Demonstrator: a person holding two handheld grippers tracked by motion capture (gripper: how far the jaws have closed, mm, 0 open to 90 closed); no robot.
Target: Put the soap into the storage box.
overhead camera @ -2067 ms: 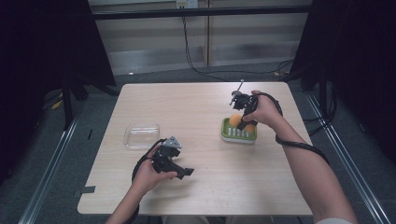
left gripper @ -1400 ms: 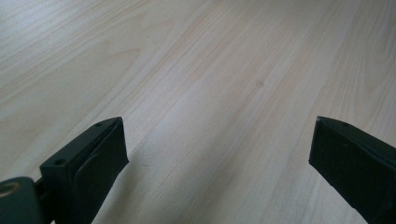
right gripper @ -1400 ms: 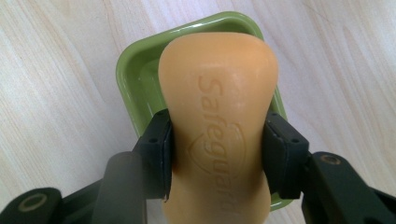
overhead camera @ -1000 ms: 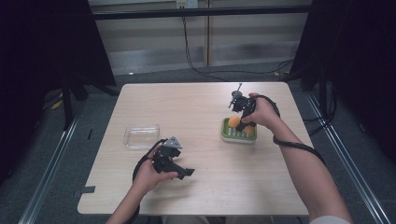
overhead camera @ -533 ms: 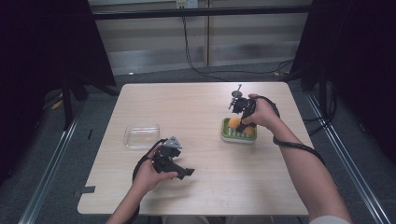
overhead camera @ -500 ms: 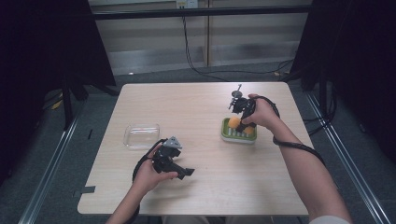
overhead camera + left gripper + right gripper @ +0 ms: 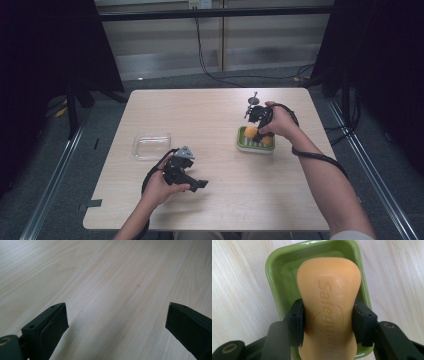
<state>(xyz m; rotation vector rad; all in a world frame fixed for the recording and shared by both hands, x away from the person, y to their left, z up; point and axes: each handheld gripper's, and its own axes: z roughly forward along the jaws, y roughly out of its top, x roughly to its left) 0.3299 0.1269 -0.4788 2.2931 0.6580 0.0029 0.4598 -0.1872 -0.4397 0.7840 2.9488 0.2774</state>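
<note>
soap (image 7: 329,305): an orange bar, sitting between the jaws of the right gripper (image 7: 328,325), above the green dish (image 7: 272,277).
soap axis: its long axis is running along the gripper and away from the camera, and it is lying along the long side of the dish.
right gripper: its jaws are pinching the soap at its narrow waist, one pad on each side.
soap to dish: in the high view the soap (image 7: 250,132) is hanging over the left end of the dish (image 7: 250,148); I cannot tell if it is touching the bottom.
left gripper (image 7: 187,177): it is resting near the person's edge of the table (image 7: 210,105), jaws spread wide and holding nothing.
tray (image 7: 151,145): a clear one, lying just beyond the left gripper and well apart from the dish.
nearer hand: the right one, because it is holding the soap; I judge that the next move belongs to it.
</note>
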